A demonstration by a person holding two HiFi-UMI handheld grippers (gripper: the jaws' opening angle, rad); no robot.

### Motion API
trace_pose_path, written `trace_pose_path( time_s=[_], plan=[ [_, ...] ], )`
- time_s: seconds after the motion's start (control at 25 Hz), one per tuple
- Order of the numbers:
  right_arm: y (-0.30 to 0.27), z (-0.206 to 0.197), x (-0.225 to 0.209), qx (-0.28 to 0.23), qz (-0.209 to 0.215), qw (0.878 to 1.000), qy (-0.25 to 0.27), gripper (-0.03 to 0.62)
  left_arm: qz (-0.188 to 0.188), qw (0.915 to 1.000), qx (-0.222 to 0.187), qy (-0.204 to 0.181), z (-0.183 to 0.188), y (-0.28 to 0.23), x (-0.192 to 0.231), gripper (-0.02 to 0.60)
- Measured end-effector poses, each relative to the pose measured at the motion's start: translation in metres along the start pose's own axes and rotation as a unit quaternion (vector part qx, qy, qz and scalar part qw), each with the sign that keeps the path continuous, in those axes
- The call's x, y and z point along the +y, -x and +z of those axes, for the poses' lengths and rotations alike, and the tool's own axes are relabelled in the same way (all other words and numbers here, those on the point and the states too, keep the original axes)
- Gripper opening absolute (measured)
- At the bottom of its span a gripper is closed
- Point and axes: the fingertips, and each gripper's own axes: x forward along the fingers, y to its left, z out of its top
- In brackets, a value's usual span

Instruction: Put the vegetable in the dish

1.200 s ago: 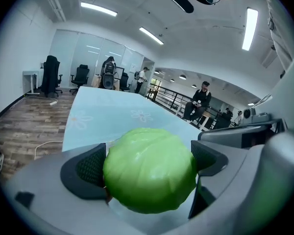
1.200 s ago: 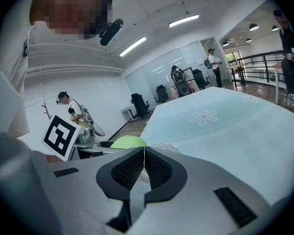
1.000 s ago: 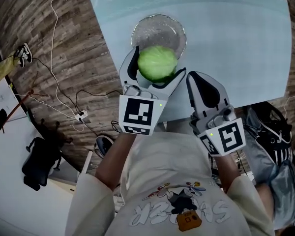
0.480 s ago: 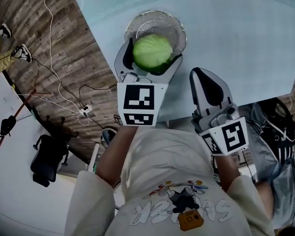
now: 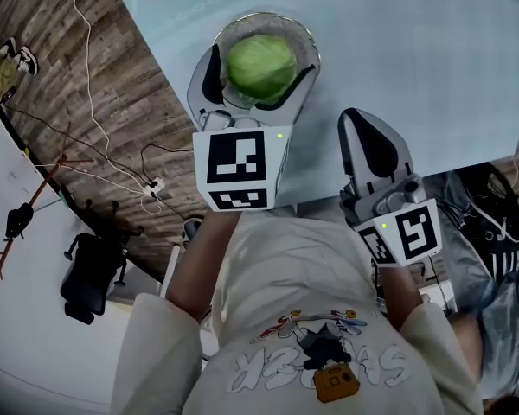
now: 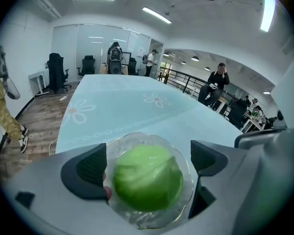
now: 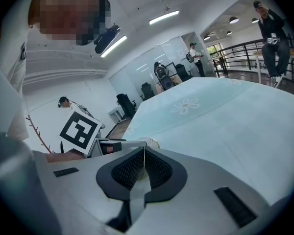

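Observation:
The green cabbage (image 5: 259, 66) lies in the clear glass dish (image 5: 242, 26) near the table's left edge. My left gripper (image 5: 261, 59) straddles the dish, its jaws spread wide on either side of the cabbage. In the left gripper view a small gap shows between each black pad (image 6: 90, 168) and the cabbage (image 6: 147, 180), which rests in the dish (image 6: 137, 138). My right gripper (image 5: 360, 121) hovers by the table's near edge, right of the dish. Its jaws are pressed together, with nothing between them (image 7: 143, 168).
The pale blue table (image 5: 415, 59) with white flower prints stretches ahead and to the right. White cables (image 5: 112, 171) and a black office chair (image 5: 85, 271) are on the wooden floor at the left. Seated and standing people (image 6: 216, 82) are far off in the room.
My left gripper carried the cabbage forward over the dish, then spread its jaws, and the cabbage now lies in the dish. The right gripper has barely shifted.

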Motion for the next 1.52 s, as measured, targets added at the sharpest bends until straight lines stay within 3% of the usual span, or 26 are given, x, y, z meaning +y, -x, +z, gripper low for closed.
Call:
trace_pose_path(
  time_s=[0.24,0.44,0.6,0.68,0.8,0.88,1.2,1.52],
  plan=[
    [0.005,0.009,0.001,-0.008,0.003,1.0,-0.001,0.023,-0.009,0.9999,-0.005,0.001,0.009,0.011,-0.005,0.545],
    [0.014,0.018,0.003,-0.016,0.007,1.0,0.008,0.023,-0.006,0.9998,-0.018,0.009,0.011,0.032,-0.009,0.444],
    [0.019,0.025,0.006,-0.019,0.017,1.0,0.01,0.023,-0.001,0.9991,-0.04,0.013,0.022,0.052,-0.011,0.328],
    [0.023,0.028,0.009,-0.02,0.022,0.999,0.017,0.023,0.001,0.9977,-0.061,0.029,0.03,0.066,-0.013,0.22],
    [0.035,0.03,0.016,-0.018,0.024,0.999,0.04,0.023,0.007,0.9972,-0.069,0.029,0.033,0.086,-0.019,0.147],
    [0.042,0.034,0.021,-0.02,0.027,0.998,0.054,0.023,0.014,0.997,-0.073,0.023,0.035,0.098,-0.021,0.02],
    [0.075,0.042,0.045,-0.018,0.043,0.995,0.088,0.023,-0.019,0.9968,-0.075,0.021,0.033,0.156,-0.053,0.006],
    [0.108,0.048,0.078,-0.016,0.074,0.99,0.115,0.023,-0.038,0.994,-0.103,-0.003,0.04,0.224,-0.088,0.006]
  ],
)
